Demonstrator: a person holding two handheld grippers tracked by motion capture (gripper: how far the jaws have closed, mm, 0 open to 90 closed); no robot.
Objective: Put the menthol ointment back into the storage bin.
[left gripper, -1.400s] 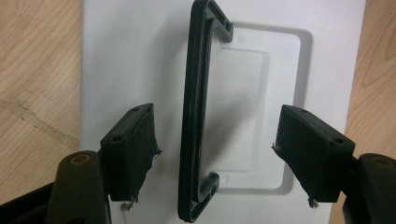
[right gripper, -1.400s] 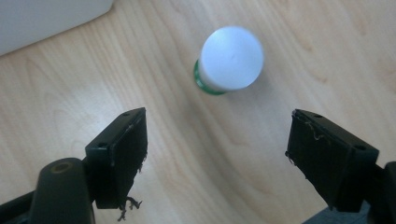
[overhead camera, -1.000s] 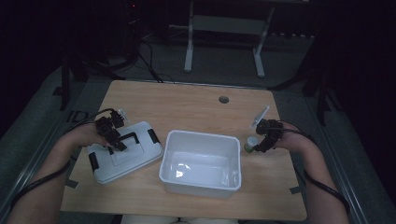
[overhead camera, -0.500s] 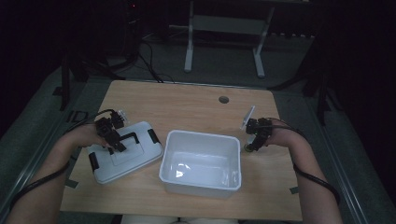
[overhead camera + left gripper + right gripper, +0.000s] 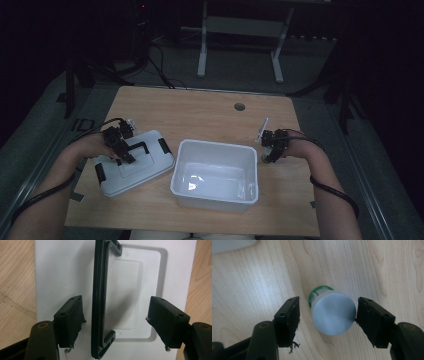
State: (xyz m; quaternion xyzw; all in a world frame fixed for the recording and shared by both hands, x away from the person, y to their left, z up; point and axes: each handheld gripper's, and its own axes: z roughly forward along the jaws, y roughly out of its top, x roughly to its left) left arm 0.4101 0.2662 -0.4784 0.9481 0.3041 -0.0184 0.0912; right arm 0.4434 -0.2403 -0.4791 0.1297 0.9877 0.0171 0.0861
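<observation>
I'm closing my right hand-held gripper (image 5: 328,315) around the small bottle (image 5: 333,312), one pad touching; left hand-held gripper (image 5: 115,320) stays spread over the lid handle (image 5: 100,300). Next: squeeze, lift.

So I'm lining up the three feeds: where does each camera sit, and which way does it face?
High view: above the person's side, facing forward and down on the table; both forearms show.
Left gripper view: rides the left gripper, looking down at the lid; both jaws show.
Right gripper view: rides the right gripper, looking down at the small bottle; both jaws show.
Shared: lid in the high and left gripper views.
</observation>
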